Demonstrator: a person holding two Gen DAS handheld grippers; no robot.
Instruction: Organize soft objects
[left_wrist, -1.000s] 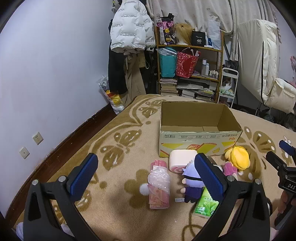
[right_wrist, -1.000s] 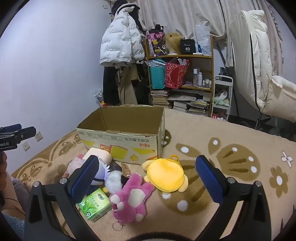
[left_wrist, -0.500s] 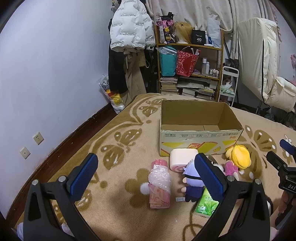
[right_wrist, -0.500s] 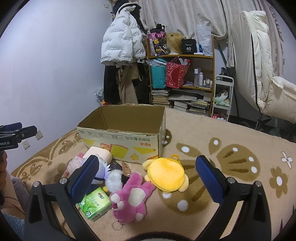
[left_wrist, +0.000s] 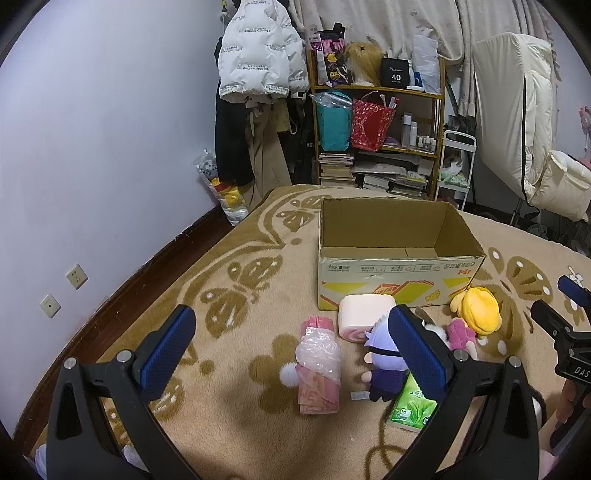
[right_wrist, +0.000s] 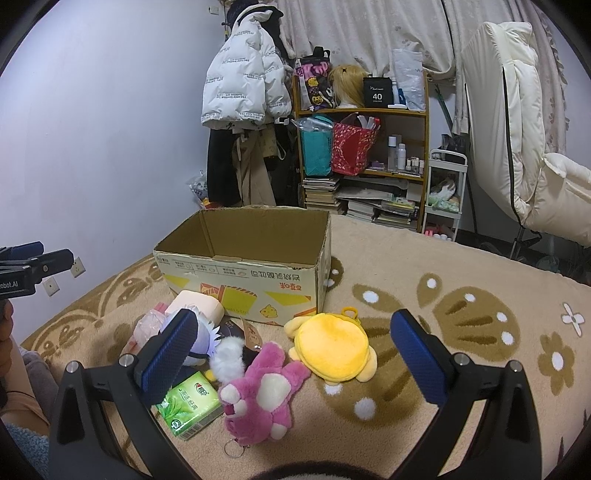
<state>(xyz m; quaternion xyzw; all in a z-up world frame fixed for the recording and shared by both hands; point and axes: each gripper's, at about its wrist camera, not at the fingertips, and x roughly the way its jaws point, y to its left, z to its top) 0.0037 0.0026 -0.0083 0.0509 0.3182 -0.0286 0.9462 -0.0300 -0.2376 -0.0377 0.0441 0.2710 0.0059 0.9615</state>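
Note:
An open cardboard box (left_wrist: 399, 273) (right_wrist: 243, 280) stands on the carpet, empty inside. In front of it lie a pink roll cushion (left_wrist: 364, 315) (right_wrist: 197, 304), a pink bagged item (left_wrist: 319, 365), a purple-haired doll (left_wrist: 384, 356) (right_wrist: 203, 341), a green tissue pack (left_wrist: 412, 408) (right_wrist: 190, 404), a pink plush (right_wrist: 264, 391) (left_wrist: 461, 332) and a yellow plush (right_wrist: 334, 349) (left_wrist: 478, 310). My left gripper (left_wrist: 291, 350) is open and empty, above the toys. My right gripper (right_wrist: 295, 358) is open and empty, over the pink and yellow plush.
A beige patterned carpet (right_wrist: 461, 332) covers the floor. A bookshelf (left_wrist: 376, 140) with bags and books stands behind the box, with a white puffer jacket (left_wrist: 258, 55) hanging to its left. A folded white bed or chair (right_wrist: 524, 147) is at the right. A wall (left_wrist: 92, 147) runs along the left.
Both views have shifted very slightly; the grippers stay open and the toys have not moved.

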